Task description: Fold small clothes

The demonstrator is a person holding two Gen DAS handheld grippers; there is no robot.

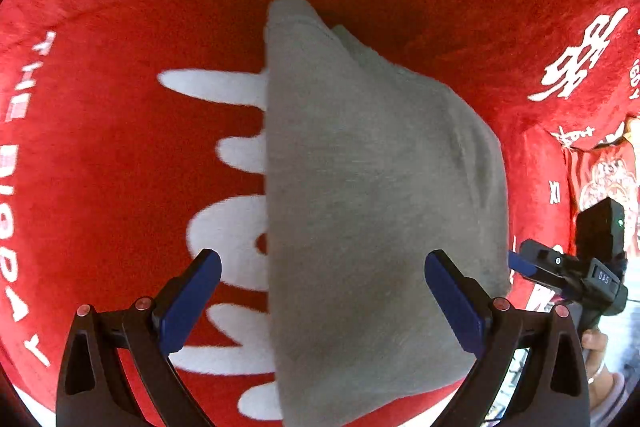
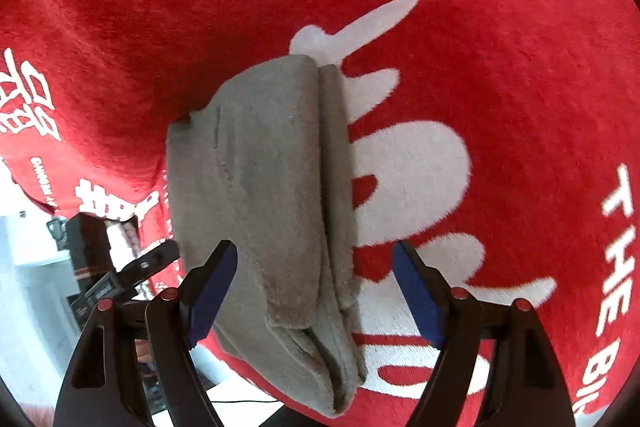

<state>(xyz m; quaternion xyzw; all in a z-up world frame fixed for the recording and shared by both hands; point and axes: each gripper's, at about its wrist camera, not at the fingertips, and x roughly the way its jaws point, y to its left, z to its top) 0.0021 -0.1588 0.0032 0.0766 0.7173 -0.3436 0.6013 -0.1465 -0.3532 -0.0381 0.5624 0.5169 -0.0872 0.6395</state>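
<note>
- Grey garment (image 1: pixel 372 195): a small knit piece, already doubled into a narrow stack, lying near the edge of the red blanket (image 1: pixel 120 167). The right wrist view shows several layered edges along its long side and at its near end (image 2: pixel 320 343), where the plies do not quite line up.
- Left gripper (image 1: pixel 320 299): jaws apart, blue pads on either side of the garment's near end, pointing steeply down. No pad presses the cloth; the left pad (image 1: pixel 192 303) stands over the blanket and the right pad (image 1: pixel 456 303) over the garment's right margin.
- Right gripper (image 2: pixel 316 291): jaws likewise apart, straddling the near end of the stack with nothing clamped. It also appears at the right border of the left wrist view (image 1: pixel 568 271), held by a person's hand (image 1: pixel 596 347).
- Support: the red blanket carries large white lettering (image 2: pixel 412 167) and drapes over an edge close to the garment.
- Step in hand, as judged: both tools are poised over the folded stack, either to take its near end for a further fold or to square it.
- Next move, as judged: each pair of pads should close on all plies together, since a bite on the top layer alone would peel the stack open.
</note>
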